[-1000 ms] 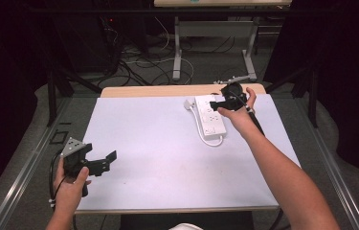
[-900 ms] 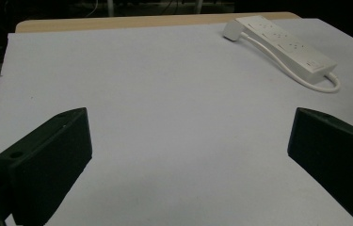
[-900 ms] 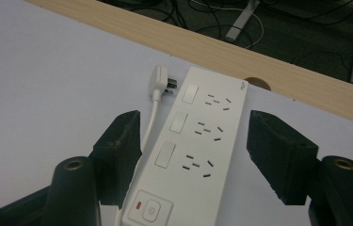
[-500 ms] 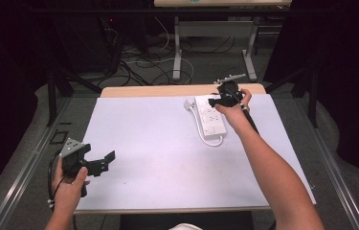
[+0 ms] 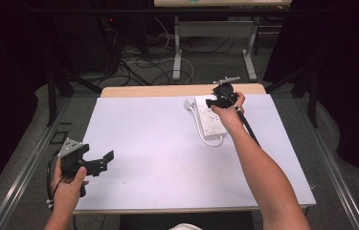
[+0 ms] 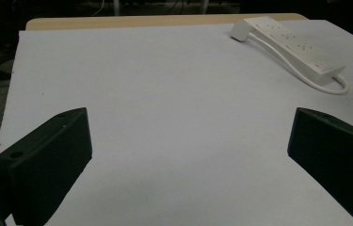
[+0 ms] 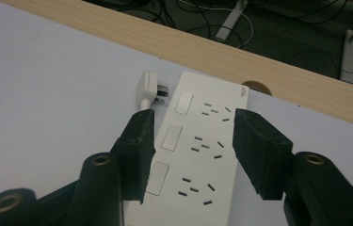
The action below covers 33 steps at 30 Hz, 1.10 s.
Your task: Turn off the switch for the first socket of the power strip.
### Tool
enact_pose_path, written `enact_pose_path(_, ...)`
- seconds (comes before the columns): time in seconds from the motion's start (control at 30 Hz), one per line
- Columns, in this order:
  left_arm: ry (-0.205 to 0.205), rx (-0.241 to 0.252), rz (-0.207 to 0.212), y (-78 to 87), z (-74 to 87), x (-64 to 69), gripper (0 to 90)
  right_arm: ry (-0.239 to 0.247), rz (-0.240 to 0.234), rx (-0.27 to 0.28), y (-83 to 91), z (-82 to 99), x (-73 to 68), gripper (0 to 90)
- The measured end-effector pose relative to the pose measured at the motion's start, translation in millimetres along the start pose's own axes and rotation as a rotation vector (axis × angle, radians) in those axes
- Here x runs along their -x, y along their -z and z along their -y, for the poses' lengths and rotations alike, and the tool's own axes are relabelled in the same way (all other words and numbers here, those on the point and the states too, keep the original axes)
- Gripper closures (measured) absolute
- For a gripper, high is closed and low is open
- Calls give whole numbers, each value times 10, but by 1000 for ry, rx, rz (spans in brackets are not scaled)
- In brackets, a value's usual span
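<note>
Power strip (image 7: 202, 160): white, flat, w/ rocker switches, plug (image 7: 147, 88) beside it.

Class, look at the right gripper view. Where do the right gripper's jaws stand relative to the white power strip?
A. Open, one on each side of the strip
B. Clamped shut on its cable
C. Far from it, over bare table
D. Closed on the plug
A: in the right gripper view the right gripper is open, its jaws straddling the white power strip, with the plug lying free beyond.

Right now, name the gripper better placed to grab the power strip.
Right. The right gripper hangs directly over the power strip, jaws open astride it. The left gripper is far off at the table's near-left corner.
</note>
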<state>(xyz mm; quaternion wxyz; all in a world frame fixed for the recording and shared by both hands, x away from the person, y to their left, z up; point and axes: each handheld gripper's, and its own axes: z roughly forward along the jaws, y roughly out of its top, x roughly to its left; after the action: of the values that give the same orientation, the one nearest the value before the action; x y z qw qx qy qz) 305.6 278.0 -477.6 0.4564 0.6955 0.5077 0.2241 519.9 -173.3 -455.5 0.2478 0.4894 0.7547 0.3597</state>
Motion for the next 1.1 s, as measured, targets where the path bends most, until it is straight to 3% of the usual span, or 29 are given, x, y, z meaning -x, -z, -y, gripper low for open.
enact_pose_path(0.27, 8, -1, -3, 12, 3, -6, 3, -31, 17, -16, -92, 32, 8, 540)
enact_pose_path(0.7, 6, 3, -4, 13, -2, -3, 3, -26, 20, -47, -225, 85, -37, 605)
enact_pose_path(0.73, 6, 3, -3, 13, -2, -5, 3, -47, 19, -54, -239, 95, -53, 630)
enact_pose_path(0.87, 9, -3, -2, 10, 4, -3, 3, -54, 9, -52, -271, 107, -61, 643)
enact_pose_path(0.9, 7, -1, -3, 4, 6, -3, 3, -89, -16, -69, -279, 112, -70, 654)
enact_pose_path(0.97, 4, -2, -3, -1, 9, 0, 3, -96, -16, -69, -289, 117, -78, 663)
enact_pose_path(1.1, 5, -2, -2, 1, 9, -4, 3, -73, 1, -87, -336, 138, -95, 695)
